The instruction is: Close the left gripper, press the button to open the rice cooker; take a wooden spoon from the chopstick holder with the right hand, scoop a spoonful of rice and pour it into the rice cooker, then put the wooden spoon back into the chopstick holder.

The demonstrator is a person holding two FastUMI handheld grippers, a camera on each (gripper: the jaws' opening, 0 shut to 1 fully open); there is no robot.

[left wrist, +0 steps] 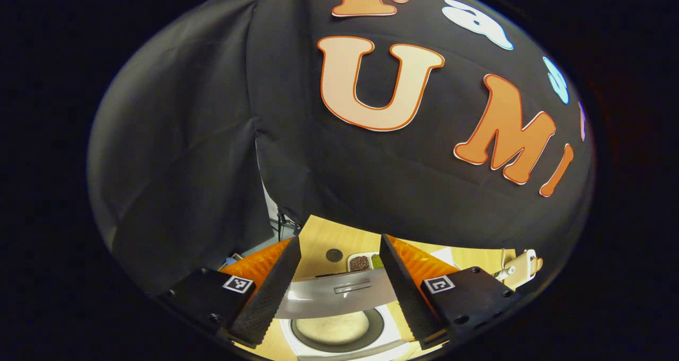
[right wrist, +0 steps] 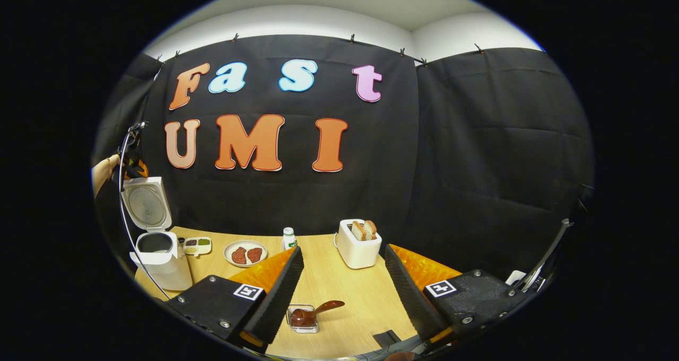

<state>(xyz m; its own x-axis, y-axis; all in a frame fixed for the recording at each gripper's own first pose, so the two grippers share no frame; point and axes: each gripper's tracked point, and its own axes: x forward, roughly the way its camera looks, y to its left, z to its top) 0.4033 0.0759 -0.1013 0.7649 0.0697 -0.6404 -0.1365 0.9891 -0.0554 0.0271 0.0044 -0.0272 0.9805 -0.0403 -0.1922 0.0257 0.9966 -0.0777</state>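
Cooker (right wrist: 159,257) stands open at the table's (right wrist: 339,281) far left end in the right gripper view, white body upright, lid (right wrist: 145,204) swung up and back with its round inner plate facing the room. Just behind that lid, a hand (right wrist: 101,173) and a thin cable curve down beside it.

From the left gripper view we look straight down on the same cooker (left wrist: 339,329): the inner pot's dark ring and pale contents sit below, and the raised lid (left wrist: 334,295) crosses between the fingers. Left gripper (left wrist: 339,292) hangs above the cooker, jaws spread wide, nothing between them but air. Beyond the lid, a small divided tray (left wrist: 365,262) with dark and green fillings, and a round dark spot on the tabletop (left wrist: 339,239).

Right gripper (right wrist: 342,292) is well to the right of the cooker, low over the table, fingers also wide apart and holding nothing. Between its fingers lies the spoon (right wrist: 315,312), its bowl resting in a small clear holder (right wrist: 303,318), the handle angled up to the right.

Right of the cooker, just beside it, the divided tray (right wrist: 197,244); then a plate (right wrist: 245,253) with two reddish pieces, a small white bottle (right wrist: 289,238), and farther right a white toaster (right wrist: 359,244) with bread slices sticking out of the top.
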